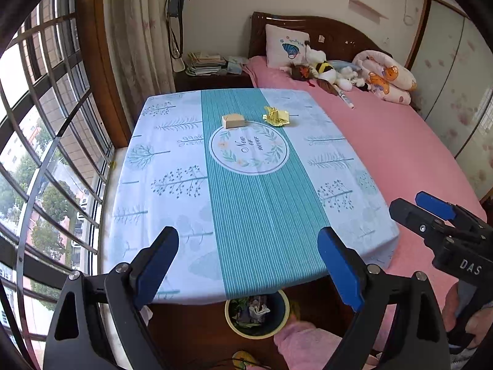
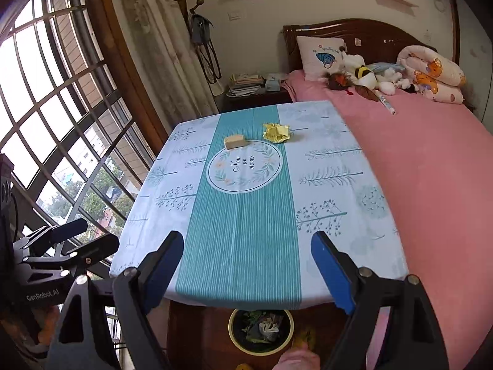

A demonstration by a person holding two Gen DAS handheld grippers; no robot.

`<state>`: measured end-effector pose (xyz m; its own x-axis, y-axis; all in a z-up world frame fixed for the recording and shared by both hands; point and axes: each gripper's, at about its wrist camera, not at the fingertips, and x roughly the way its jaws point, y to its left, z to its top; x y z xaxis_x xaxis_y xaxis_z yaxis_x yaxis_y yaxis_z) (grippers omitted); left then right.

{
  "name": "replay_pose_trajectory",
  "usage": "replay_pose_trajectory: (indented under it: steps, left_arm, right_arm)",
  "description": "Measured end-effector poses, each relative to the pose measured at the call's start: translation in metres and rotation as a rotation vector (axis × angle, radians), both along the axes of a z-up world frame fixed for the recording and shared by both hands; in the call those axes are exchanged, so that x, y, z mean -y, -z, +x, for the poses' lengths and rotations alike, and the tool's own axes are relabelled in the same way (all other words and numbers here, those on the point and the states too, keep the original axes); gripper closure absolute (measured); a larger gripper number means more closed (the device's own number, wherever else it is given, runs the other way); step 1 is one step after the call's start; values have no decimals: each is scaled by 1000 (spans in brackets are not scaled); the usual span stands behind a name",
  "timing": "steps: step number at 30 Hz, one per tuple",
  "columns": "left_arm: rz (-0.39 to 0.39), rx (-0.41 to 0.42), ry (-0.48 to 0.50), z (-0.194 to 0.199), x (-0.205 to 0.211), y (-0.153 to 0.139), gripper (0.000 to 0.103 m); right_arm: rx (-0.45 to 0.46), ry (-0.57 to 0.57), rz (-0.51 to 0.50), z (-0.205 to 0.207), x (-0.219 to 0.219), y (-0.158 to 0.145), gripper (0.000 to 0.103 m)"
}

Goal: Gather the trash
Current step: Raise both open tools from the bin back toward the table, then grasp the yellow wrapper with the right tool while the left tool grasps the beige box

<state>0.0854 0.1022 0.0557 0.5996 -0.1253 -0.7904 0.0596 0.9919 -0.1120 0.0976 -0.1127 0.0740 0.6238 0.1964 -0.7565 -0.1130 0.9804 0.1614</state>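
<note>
Below the near edge of the tabletop stands a round, cream-rimmed trash bin with rubbish inside, and above that edge the left gripper and the right gripper both hover with fingers spread wide and empty. Near the far edge lie a small tan cardboard box and, just beside it, a crumpled yellow foil wrapper; I judge one gripper should reach low and close gently. The teal-striped tablecloth reads "Now or never", and the tools read "DAS" and "GenRobot.AI".

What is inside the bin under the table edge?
The bin holds crumpled paper and greenish scraps. The table covers its far side, and deeper contents are hidden.
</note>
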Motion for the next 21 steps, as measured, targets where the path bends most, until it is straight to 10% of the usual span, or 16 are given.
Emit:
replay_pose_trajectory:
  steps: [21]
  left_arm:
    - [-24,-193,-271,289,7,74,12]
  right_arm:
    - [-227,-104,122,336,59,97,26]
